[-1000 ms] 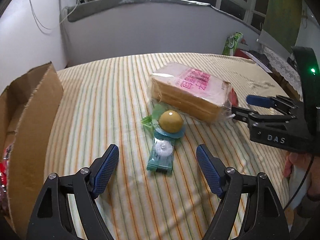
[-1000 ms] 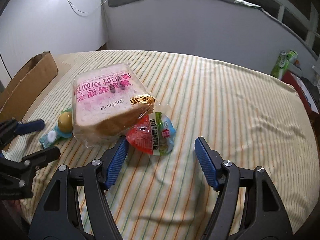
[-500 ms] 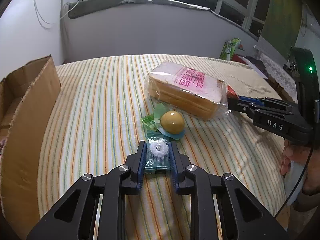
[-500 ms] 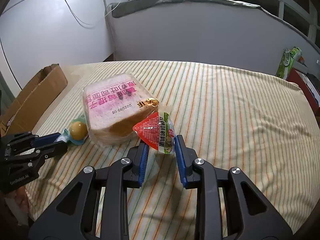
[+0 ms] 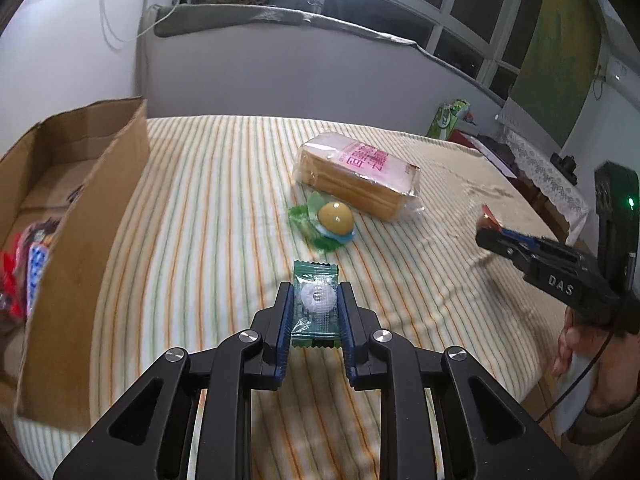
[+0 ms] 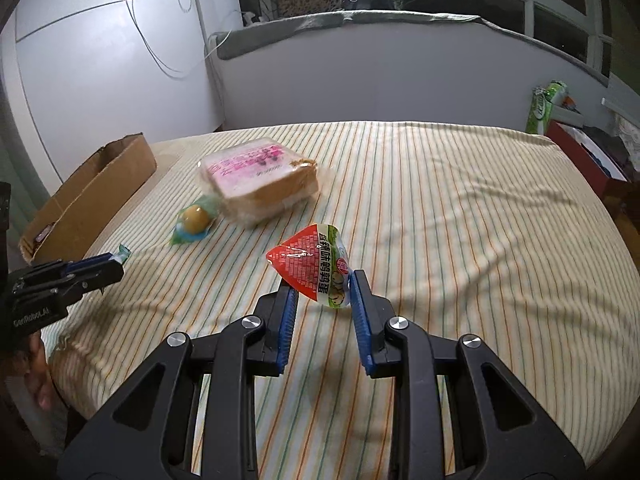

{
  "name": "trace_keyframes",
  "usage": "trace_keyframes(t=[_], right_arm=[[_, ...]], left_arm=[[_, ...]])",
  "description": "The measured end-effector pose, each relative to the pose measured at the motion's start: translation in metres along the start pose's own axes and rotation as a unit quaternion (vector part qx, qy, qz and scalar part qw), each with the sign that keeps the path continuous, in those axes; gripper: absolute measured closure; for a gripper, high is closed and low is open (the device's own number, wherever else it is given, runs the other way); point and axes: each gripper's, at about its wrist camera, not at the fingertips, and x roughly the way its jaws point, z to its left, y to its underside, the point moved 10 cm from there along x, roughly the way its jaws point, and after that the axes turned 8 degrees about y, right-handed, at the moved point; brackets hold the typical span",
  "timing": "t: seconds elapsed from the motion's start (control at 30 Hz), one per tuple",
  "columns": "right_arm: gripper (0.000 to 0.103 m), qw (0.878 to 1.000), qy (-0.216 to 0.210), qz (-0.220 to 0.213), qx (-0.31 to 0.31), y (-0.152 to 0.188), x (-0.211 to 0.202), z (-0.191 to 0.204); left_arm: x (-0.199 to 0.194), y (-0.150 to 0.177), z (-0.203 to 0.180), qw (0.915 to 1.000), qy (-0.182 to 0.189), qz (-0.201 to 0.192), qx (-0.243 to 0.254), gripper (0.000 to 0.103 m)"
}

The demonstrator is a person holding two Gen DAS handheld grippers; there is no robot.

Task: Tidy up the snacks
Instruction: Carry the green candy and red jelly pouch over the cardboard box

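Left tongs (image 5: 314,312) pinch the green candy packet (image 5: 315,304), right tongs (image 6: 322,300) the red-green pouch (image 6: 314,266), probably bound for the cardboard box (image 5: 100,208) at nine o'clock.

Striped cloth (image 5: 224,208) covering the bed: woven, matt, lightly wrinkled at the right. Cardboard box (image 5: 104,216) at left: brown corrugated paperboard, matt, with rough torn edges. Bread bag (image 5: 356,176): clear glossy plastic film with pink print. Green candy wrapper (image 5: 314,304): glossy crinkled plastic with serrated ends. Red snack pouch (image 6: 312,266): shiny printed plastic film. Egg-shaped sweet (image 5: 335,218): smooth, glossy, under clear wrap. Left gripper (image 5: 314,312) and right gripper (image 6: 324,304): matt black plastic, bright metal screw heads, ribbed blue pads.
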Motion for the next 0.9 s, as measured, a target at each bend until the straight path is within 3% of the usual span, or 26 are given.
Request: trace_keyframes(t=[0.23, 0.57, 0.73, 0.9], right_arm=[[0.076, 1.0, -0.006, -0.005, 0.006, 0.014, -0.011, -0.001], [0.076, 1.0, -0.014, -0.02, 0.01, 0.009, -0.012, 0.004], [0.076, 0.999, -0.015, -0.045, -0.001, -0.012, -0.031, 0.027], [0.076, 0.995, -0.009, -0.098, -0.029, -0.047, -0.081, 0.063]], left_arm=[[-0.012, 0.012, -0.004, 1.0, -0.008, -0.006, -0.002, 0.083], [-0.013, 0.003, -0.016, 0.9994, -0.015, -0.028, 0.014, 0.083], [-0.024, -0.011, -0.027, 0.998, -0.012, -0.055, 0.029, 0.083], [-0.067, -0.039, -0.044, 0.992, -0.01, -0.111, 0.058, 0.083]])
